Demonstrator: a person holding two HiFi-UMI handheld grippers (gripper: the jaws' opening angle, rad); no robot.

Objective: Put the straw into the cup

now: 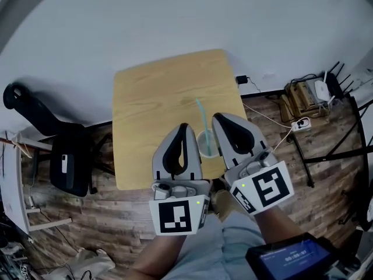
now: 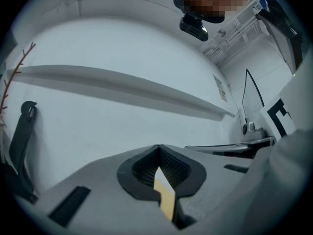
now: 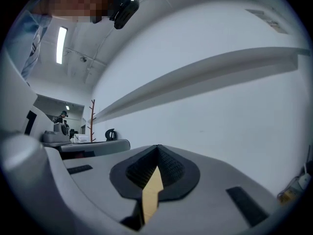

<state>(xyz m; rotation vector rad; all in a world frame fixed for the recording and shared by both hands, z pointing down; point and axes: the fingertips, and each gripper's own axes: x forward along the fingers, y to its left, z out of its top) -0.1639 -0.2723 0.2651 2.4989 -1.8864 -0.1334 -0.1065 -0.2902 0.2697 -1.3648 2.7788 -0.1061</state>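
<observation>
Well, slim teal straw (image 1: 201,114) inside round cup (image 1: 206,144).

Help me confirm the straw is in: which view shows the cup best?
The head view: the cup stands on the table between the left tool and right tool, the straw rising from it. Both gripper views face the wall, without the cup.

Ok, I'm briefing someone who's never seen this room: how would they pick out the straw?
Find the square light-wood table. Towards its near edge stands a small pale cup. The straw is the thin teal stick leaning up out of it, the only long, thin, coloured thing on the tabletop.
</observation>
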